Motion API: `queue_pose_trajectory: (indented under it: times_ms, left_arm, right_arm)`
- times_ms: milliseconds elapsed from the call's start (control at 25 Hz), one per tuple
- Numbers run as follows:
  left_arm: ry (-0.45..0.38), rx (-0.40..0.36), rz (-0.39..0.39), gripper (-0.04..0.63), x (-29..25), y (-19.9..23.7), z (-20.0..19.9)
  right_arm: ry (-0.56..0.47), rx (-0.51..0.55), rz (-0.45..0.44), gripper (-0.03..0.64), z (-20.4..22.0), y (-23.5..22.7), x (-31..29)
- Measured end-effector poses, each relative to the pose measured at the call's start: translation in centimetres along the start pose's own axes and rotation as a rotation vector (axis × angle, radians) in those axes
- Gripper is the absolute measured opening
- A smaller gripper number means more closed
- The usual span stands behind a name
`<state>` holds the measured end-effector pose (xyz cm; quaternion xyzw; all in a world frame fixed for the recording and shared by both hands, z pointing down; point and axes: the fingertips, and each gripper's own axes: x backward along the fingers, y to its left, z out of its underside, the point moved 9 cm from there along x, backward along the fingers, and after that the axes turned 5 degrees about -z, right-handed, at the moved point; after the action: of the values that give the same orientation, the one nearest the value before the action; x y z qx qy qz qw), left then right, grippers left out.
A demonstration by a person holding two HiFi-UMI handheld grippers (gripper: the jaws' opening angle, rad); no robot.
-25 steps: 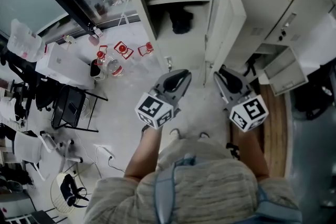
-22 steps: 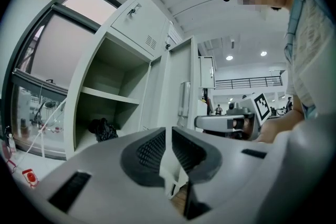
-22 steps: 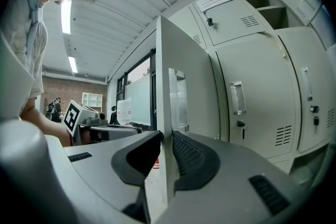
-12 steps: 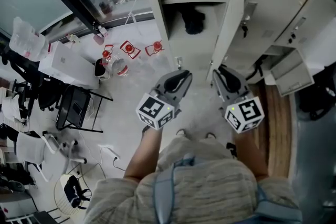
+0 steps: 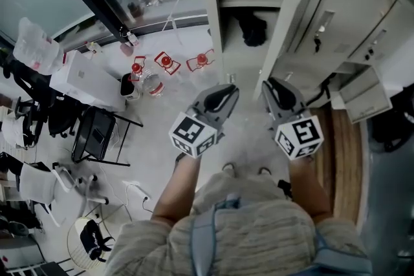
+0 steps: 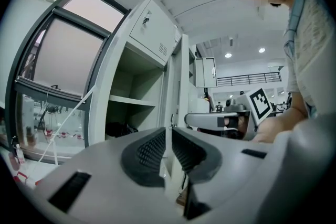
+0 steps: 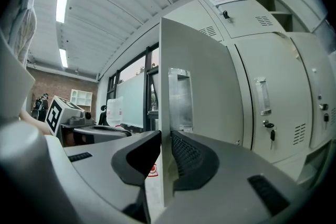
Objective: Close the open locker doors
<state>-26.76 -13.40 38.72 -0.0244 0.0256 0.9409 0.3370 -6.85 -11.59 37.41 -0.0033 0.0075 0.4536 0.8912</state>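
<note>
Step in hand: closing the tall door (image 7: 210, 86) of the open locker (image 5: 208, 10). The door stands swung well out, with its free edge toward the person. The right hand-held gripper (image 7: 164, 139) has that edge between its jaws and the pads look pressed on both faces, so I read it as clamped on the door, low on the edge. The left hand-held gripper (image 6: 168, 150) is held level beside it, facing the opening, jaws a narrow slit apart with nothing between them.

Next move as I judge it: swing the edge round its hinge arc toward the frame, then let go before the jaws get pinched and push the door flush. A smaller door (image 5: 365, 97) at the far right looks ajar too – probably next.
</note>
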Motion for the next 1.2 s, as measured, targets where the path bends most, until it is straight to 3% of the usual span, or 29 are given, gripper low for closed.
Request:
queue_pose_trajectory:
  times_ms: [920,1200]
  left_arm:
    - [-0.016,-0.048,-0.029,0.025,0.2,5.6,-1.1]
    - [-0.011,-0.041,-0.041,0.025,0.0,6.6,-0.9]
  right_arm:
    - [0.029,0.033,-0.035,0.049,-0.6,0.1,-10.7]
    - [0.037,0.002,-0.017,0.049,-0.9,-0.8,-13.4]
